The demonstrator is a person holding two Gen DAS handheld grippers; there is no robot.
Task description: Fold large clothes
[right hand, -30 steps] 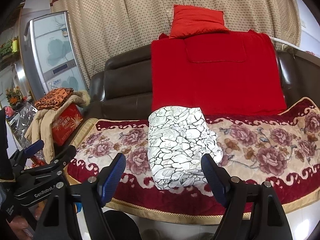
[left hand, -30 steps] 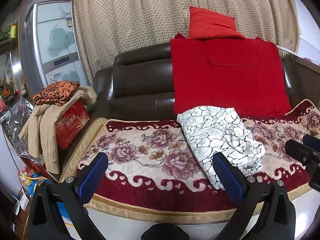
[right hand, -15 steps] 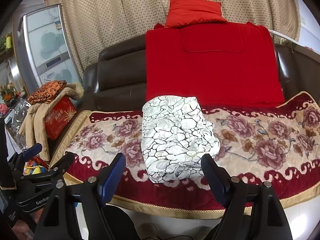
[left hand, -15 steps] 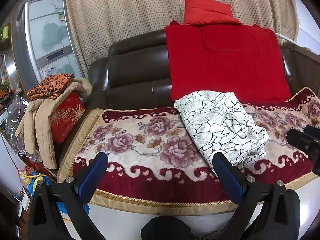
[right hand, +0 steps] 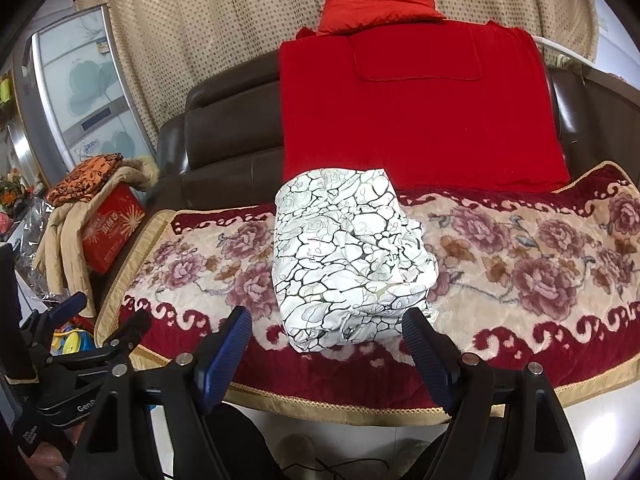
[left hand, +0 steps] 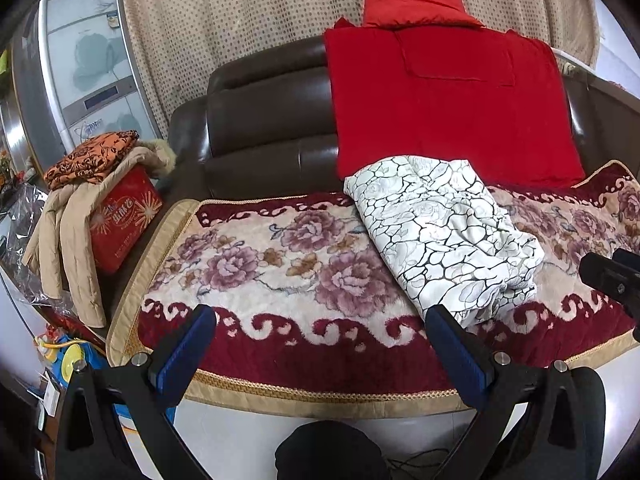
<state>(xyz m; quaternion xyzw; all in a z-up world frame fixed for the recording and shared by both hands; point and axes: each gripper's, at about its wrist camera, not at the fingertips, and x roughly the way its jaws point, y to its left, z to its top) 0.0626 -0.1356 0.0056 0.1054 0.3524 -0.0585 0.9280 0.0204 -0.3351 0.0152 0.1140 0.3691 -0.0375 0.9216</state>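
A bunched white cloth with a black crackle pattern [left hand: 444, 236] [right hand: 348, 256] lies on the floral sofa cover [left hand: 272, 268] [right hand: 520, 260]. My left gripper [left hand: 320, 328] hangs open over the cover's front edge, left of the cloth, its jaws wide apart with nothing between them. Directly in front of the cloth's near end, my right gripper [right hand: 328, 332] is open and short of touching it. The left gripper [right hand: 100, 320] also shows at the left edge of the right wrist view, and the right gripper's fingertips [left hand: 612, 276] at the right edge of the left wrist view.
A red blanket [left hand: 448, 108] [right hand: 416, 112] drapes the brown leather sofa back [left hand: 272, 120], with a red pillow [left hand: 412, 0] on top. At the left a red box [left hand: 124, 220] carries a beige coat and orange cloth. A refrigerator [left hand: 88, 64] stands behind it.
Both grippers have sunk and tipped downward a little, so the sofa and cloth sit higher and closer in both views. Both stay open and the cloth lies as before.
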